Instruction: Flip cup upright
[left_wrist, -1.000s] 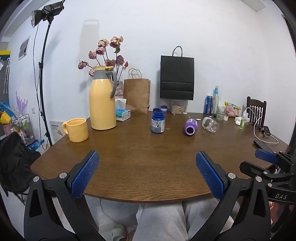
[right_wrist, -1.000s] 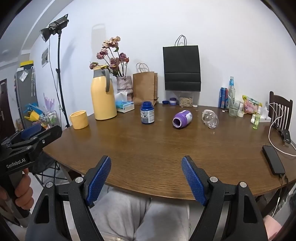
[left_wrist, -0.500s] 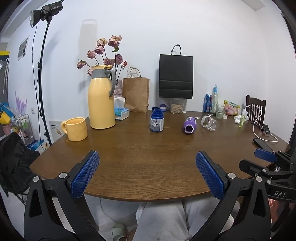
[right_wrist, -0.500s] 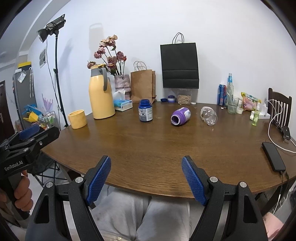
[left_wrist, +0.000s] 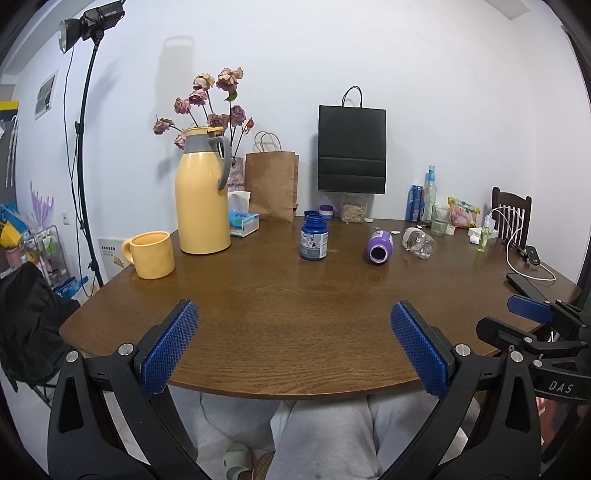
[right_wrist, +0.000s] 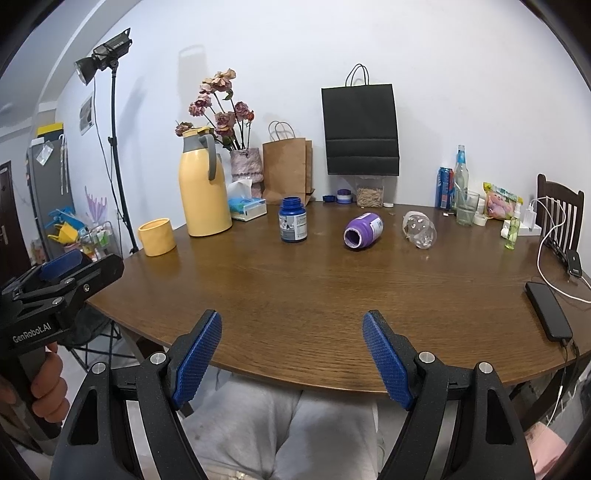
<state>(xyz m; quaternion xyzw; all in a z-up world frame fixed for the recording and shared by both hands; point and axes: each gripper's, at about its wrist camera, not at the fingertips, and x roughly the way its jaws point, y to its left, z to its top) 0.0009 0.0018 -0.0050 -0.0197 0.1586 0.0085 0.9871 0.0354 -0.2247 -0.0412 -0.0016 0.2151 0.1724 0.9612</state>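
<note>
A purple cup (left_wrist: 380, 246) (right_wrist: 364, 230) lies on its side past the middle of the round wooden table (left_wrist: 280, 295) (right_wrist: 303, 280), its mouth toward me. To its right a clear plastic cup (left_wrist: 419, 242) (right_wrist: 419, 230) also lies tipped over. My left gripper (left_wrist: 293, 314) hangs open over the table's near edge, well short of both cups. My right gripper (right_wrist: 292, 319) is open too, at the near edge, with nothing between its blue pads. Each gripper shows at the side of the other's view: the right gripper (left_wrist: 532, 321) and the left gripper (right_wrist: 62, 273).
A blue jar (left_wrist: 313, 238) stands left of the purple cup. A yellow mug (left_wrist: 152, 254) and a tall yellow thermos (left_wrist: 202, 192) stand at the left. Paper bags, bottles and a glass line the back. A phone (right_wrist: 548, 314) with a cable lies at the right edge.
Both grippers have drifted only slightly and the views shifted a little. Both stay open, and the cups have not moved.
</note>
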